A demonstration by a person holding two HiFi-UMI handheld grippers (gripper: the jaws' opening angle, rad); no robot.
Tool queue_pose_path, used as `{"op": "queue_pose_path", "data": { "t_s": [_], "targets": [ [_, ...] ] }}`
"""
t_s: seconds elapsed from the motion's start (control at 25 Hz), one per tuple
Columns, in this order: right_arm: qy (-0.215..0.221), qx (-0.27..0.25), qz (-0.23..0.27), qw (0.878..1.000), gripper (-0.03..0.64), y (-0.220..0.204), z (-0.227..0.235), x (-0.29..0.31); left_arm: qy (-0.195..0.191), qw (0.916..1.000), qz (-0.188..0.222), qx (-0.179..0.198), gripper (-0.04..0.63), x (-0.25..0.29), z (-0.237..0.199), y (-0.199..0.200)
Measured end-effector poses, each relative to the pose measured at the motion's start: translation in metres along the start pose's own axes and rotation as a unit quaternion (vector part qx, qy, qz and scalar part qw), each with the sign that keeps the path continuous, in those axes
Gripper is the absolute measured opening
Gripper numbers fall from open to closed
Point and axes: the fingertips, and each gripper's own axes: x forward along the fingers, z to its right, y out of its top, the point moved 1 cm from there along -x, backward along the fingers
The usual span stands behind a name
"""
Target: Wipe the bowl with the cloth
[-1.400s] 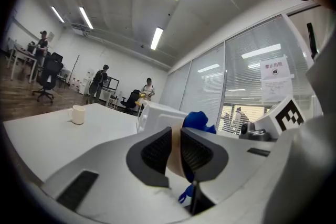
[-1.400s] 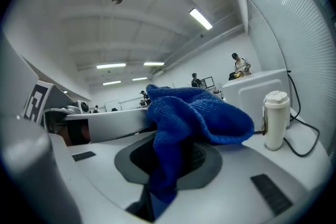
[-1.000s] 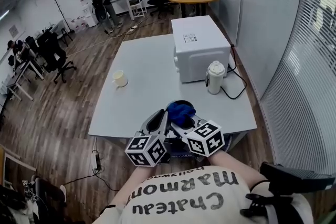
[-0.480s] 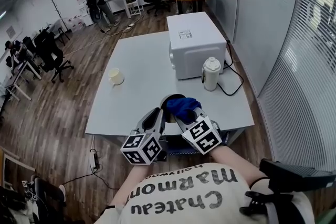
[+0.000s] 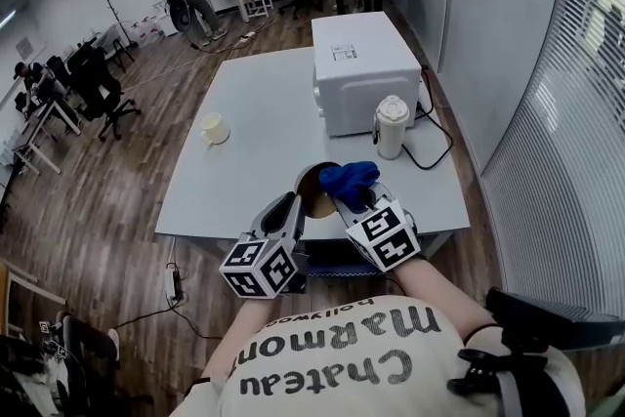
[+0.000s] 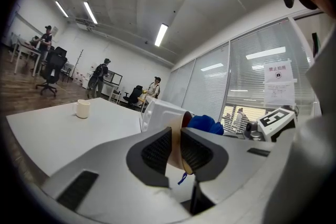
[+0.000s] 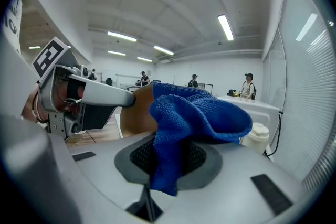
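Bowl rim clamped in left tool, cloth alongside.

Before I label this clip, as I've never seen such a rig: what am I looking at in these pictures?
There is no robot here: a person holds a two-jaw gripper in each hand. One picture comes from a camera on the person's head, looking down. The other two come from cameras riding on each gripper. The left gripper pinches the rim of a brown bowl, tilted at the near edge of the table. The right gripper clamps a blue cloth at the bowl. On the table stand a mug, a white appliance and a white jug.
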Motion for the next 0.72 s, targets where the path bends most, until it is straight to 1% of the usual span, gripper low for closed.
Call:
{"op": "queue_pose_path", "data": {
  "t_s": [0.2,0.36,0.48,0.72],
  "targets": [
    [0.003,0.009,0.017,1.000,0.068,0.002,0.005,-0.002,0.009,0.9999,0.005,-0.005,0.052,-0.001,-0.001,-0.001],
    [-0.009,0.019,0.036,0.999,0.067,0.007,0.014,-0.010,0.016,0.9997,0.006,-0.018,0.051,-0.005,-0.002,-0.002],
    [-0.011,0.038,0.047,0.998,0.068,0.009,0.024,-0.016,0.022,0.9994,0.007,-0.026,0.049,-0.004,-0.001,-0.004],
    [0.003,0.088,0.075,0.993,0.067,0.020,0.033,-0.027,0.051,0.9972,0.010,-0.054,0.039,-0.003,-0.004,-0.012]
  ]
}}
